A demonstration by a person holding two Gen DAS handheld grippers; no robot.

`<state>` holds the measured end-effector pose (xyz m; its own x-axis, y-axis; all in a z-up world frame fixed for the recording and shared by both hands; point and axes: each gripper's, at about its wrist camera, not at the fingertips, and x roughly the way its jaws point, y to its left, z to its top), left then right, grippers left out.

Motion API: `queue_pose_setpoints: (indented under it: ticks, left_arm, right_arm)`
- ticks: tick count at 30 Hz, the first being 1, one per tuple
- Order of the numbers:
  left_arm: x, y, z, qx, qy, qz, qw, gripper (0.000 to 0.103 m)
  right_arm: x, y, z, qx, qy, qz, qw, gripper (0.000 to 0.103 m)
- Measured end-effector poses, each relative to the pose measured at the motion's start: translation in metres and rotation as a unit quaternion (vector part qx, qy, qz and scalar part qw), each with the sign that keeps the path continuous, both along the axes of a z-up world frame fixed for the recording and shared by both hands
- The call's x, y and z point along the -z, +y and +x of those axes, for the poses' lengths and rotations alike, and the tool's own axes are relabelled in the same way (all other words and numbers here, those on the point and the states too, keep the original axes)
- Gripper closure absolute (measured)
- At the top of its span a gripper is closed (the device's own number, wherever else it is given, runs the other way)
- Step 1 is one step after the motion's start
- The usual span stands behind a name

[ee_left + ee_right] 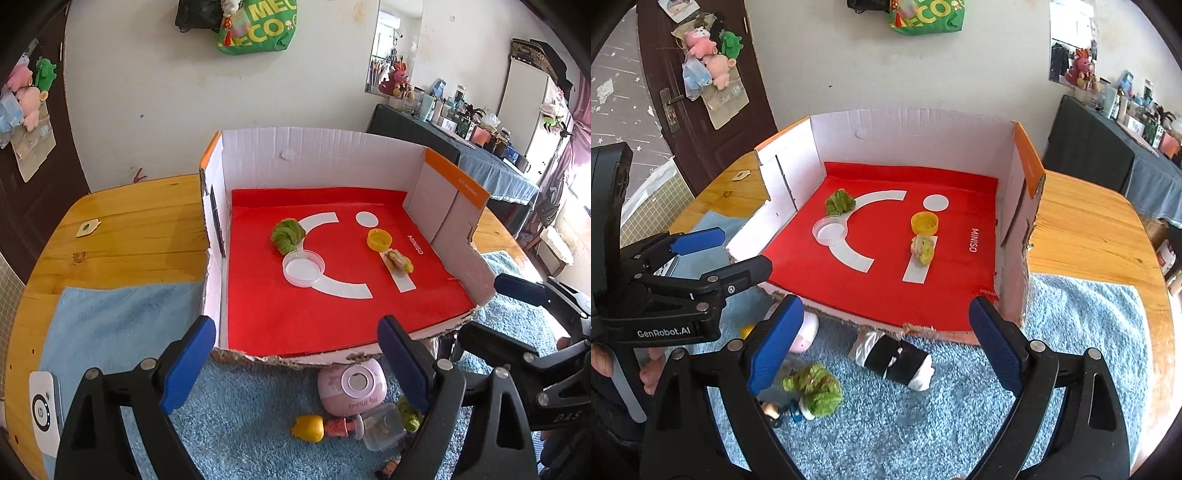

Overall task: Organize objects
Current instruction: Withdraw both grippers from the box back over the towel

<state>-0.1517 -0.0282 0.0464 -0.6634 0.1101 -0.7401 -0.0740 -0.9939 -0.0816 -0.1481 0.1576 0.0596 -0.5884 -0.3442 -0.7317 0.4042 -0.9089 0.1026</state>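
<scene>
A cardboard box (321,147) with its front side torn off holds a red bag as a floor. On that floor lie a green fuzzy ball (288,234), a clear lid (303,271), a yellow cap (379,240) and a small yellow-green toy (399,260). My left gripper (297,328) hangs open before the box's front edge, nothing between its pads. On the blue towel below it are a pink round case (352,386), a yellow toy (308,427) and a clear small container (382,430). My right gripper (886,306) is open and empty too, above a black-and-white roll (897,360) and a second green fuzzy ball (816,389).
The box stands on a wooden table (129,221) partly covered by the blue towel (1071,332). A white device (46,411) lies at the towel's left edge, a small tag (86,228) further back. A person's fingers (650,373) hold the left gripper's handle.
</scene>
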Motion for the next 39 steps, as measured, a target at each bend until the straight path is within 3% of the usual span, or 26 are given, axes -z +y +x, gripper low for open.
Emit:
queue_pose_setpoints:
  ticks: [39]
  left_arm:
    - [0.035,0.009,0.036,0.008,-0.03,0.007,0.9995,0.012]
  right_arm:
    - [0.035,0.009,0.043,0.005,-0.02,0.007,1.0,0.011]
